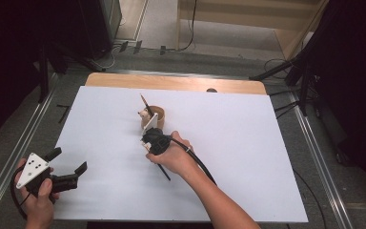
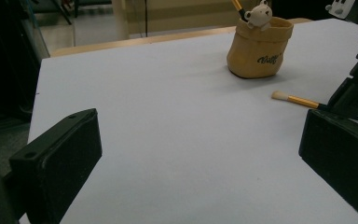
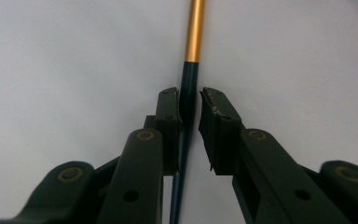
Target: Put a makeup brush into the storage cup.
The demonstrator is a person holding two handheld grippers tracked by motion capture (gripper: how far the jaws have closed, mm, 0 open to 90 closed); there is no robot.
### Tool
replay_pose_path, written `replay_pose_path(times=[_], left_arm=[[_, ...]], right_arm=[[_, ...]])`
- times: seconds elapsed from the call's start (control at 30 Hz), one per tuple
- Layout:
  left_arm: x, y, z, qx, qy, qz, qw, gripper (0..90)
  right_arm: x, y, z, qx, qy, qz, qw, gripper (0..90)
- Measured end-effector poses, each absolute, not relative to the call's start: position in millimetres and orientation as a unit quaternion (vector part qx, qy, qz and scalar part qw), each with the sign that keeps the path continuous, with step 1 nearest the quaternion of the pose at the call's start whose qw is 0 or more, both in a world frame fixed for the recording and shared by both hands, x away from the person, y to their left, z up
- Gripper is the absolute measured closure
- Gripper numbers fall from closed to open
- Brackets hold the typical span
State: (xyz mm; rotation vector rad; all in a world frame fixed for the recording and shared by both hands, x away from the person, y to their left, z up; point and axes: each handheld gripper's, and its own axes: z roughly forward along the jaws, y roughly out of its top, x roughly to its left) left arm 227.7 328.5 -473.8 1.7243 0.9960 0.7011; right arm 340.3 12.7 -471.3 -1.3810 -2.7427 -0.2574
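Item: makeup brush [image 3: 189, 88], flat on our counter [image 1: 248, 143] beside the pouch holder [image 2: 259, 48]. Right claw [image 3: 190, 109] nipped onto its handle; left claw [image 1: 69, 167] spread, idle. Next, we judge: lift, tip upright, drop into holder.

We list: white table cover [image 1: 248, 143], centre; wooden table edge [image 1: 171, 82], far side; tan pot [image 2: 258, 51], far centre, upright; small bear figure [image 2: 260, 14] at its rim; metal rail [image 1: 321, 157], right; floor cable [image 1: 190, 28], far.

Two brushes [image 2: 292, 99], one pouch-shaped holder [image 2: 259, 49], two grippers [image 1: 66, 174]
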Motion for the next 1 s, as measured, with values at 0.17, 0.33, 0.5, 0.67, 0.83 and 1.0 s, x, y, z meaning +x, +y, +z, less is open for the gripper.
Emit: replay_pose_path(times=[0.17, 0.33, 0.5, 0.67, 0.83, 1.0], left_arm=[[227.6, 328.0, -473.7, 0.710, 0.411, 0.289, 0.493, 0.0], [227.8, 326.8, -473.5, 0.712, 0.408, 0.288, 0.494, 0.0], [227.4, 325.1, -473.4, 0.714, 0.407, 0.289, 0.491, 0.0], [227.7, 323.8, -473.4, 0.714, 0.405, 0.288, 0.492, 0.0], [228.2, 325.4, -473.5, 0.714, 0.408, 0.287, 0.491, 0.0], [228.5, 326.1, -473.8, 0.714, 0.409, 0.287, 0.491, 0.0]], right_arm=[[337.2, 16.9, -471.6, -0.445, -0.892, -0.073, 0.009, 83.0], [335.1, 20.6, -471.9, -0.435, -0.898, -0.064, -0.007, 83.6], [334.2, 23.7, -471.9, -0.433, -0.899, -0.057, -0.014, 83.8], [336.2, 22.8, -472.2, -0.433, -0.900, -0.056, -0.008, 84.0], [337.2, 21.2, -471.7, -0.437, -0.897, -0.059, 0.001, 84.1], [337.6, 20.2, -471.7, -0.438, -0.897, -0.064, 0.004, 84.2]])
